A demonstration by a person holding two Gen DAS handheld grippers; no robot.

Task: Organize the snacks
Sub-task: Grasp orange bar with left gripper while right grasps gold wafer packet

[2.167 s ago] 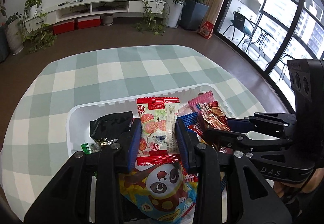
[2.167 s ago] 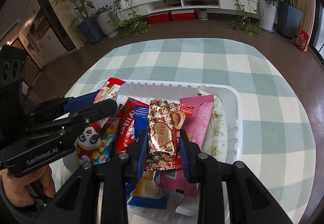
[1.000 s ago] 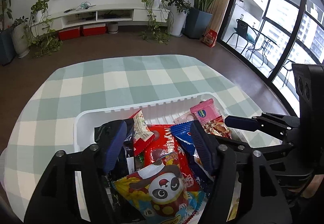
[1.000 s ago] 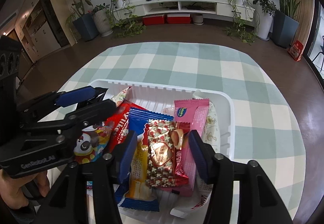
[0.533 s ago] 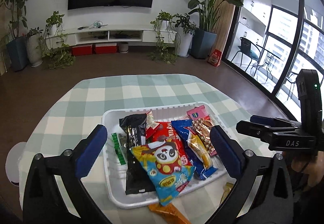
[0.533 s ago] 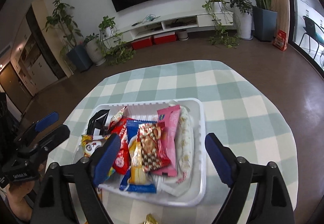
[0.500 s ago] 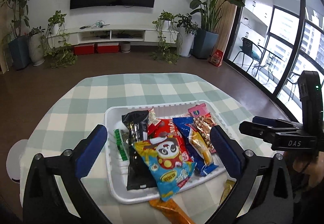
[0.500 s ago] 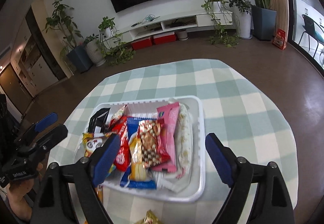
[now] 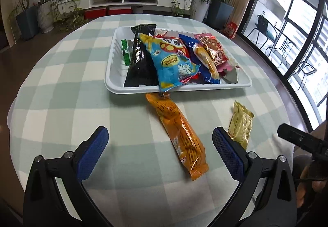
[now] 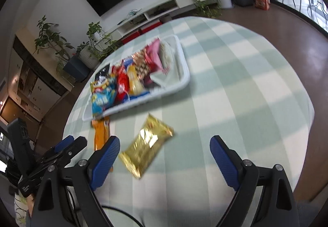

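Observation:
A white tray (image 9: 176,88) holds several snack packets, with a blue panda bag (image 9: 170,58) on top; it also shows in the right wrist view (image 10: 180,85). An orange packet (image 9: 178,134) lies on the checked cloth in front of the tray, also visible in the right wrist view (image 10: 100,134). A gold packet (image 9: 240,124) lies to its right and shows in the right wrist view (image 10: 146,149). My left gripper (image 9: 160,151) is open and empty, near the orange packet. My right gripper (image 10: 165,157) is open and empty, just behind the gold packet.
The round table has a green and white checked cloth (image 9: 71,83). Its edge drops to a brown floor (image 10: 297,42) on the right. Plants and a TV shelf stand far behind. The left gripper's body (image 10: 41,161) shows at the right wrist view's lower left.
Both grippers let go of their packets over the tray, opened wide and pulled back toward the table's near edge. The orange and gold packets have come into view.

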